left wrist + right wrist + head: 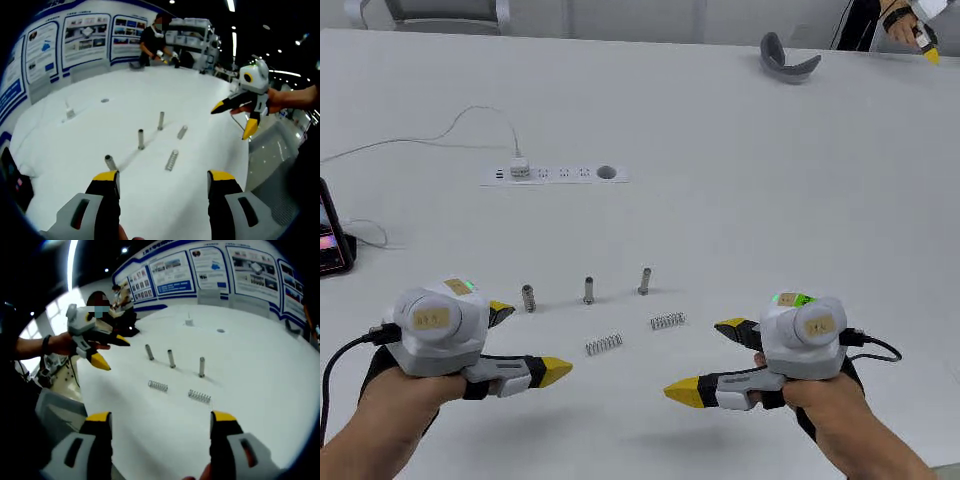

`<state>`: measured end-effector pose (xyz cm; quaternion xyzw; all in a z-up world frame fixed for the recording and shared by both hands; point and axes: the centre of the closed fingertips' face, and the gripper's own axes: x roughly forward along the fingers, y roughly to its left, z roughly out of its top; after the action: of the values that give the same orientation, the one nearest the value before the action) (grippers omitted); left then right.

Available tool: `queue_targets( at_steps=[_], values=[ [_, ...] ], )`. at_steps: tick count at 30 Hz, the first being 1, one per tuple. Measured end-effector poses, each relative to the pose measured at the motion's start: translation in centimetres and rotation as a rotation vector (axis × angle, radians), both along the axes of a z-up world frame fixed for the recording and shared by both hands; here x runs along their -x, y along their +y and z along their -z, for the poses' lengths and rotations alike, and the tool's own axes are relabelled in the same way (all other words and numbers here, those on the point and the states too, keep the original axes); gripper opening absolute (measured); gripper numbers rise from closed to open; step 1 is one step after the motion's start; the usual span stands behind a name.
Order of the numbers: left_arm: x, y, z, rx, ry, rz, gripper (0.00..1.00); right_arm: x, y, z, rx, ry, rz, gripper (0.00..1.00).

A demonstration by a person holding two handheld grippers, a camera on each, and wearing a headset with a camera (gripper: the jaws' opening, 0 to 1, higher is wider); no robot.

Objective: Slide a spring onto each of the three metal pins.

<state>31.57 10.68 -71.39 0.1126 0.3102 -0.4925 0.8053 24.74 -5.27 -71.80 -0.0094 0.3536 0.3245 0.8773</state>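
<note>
The white table point(740, 200) carries the three metal pins upright in a short row toward its near edge, about midway between its left and right edges: the left pin point(529, 298), the middle pin point(588, 290) and the right pin point(645, 280). The left pin looks thicker and ribbed, so it seems to wear a spring already, though the detail is too small to be sure. The other two look bare. Two loose springs lie flat on the near side of the row, apart from the pins: the nearer spring point(604, 344) in front of the middle pin, and the farther spring point(668, 321) in front of the right pin and a little to its right. The left gripper point(528, 342) hovers by the near edge, just beside the left pin, with its jaws spread wide and nothing between them. The right gripper point(705, 358) hovers opposite it, to the right of the springs, equally spread and empty. By this layout the step in hand is picking up the second spring, with about a third of the job done. The next move calls for lowering one gripper to the tabletop and closing lightly across a coil near one end, so that the bore stays free. The spring must then be turned upright and lined up over a bare pin's tip. The pins look free-standing, so a sideways nudge could topple one, and the other gripper may have to steady it. A power strip point(555, 174) lies farther back, well apart.
</note>
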Motion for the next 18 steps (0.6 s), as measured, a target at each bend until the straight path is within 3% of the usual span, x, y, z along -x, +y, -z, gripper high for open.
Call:
queue_targets(
  at_steps=[3, 18],
  values=[
    [0.1, -0.7, 0.3, -0.019, -0.009, 0.028, 0.72, 0.1, 0.0, 0.0, -0.002, 0.001, 0.002, 0.82],
    [0.0, -3.8, 3.4, -0.063, 0.007, 0.111, 0.62, 0.8, -0.2, 0.3, 0.001, 0.013, 0.004, 0.81]
  ],
)
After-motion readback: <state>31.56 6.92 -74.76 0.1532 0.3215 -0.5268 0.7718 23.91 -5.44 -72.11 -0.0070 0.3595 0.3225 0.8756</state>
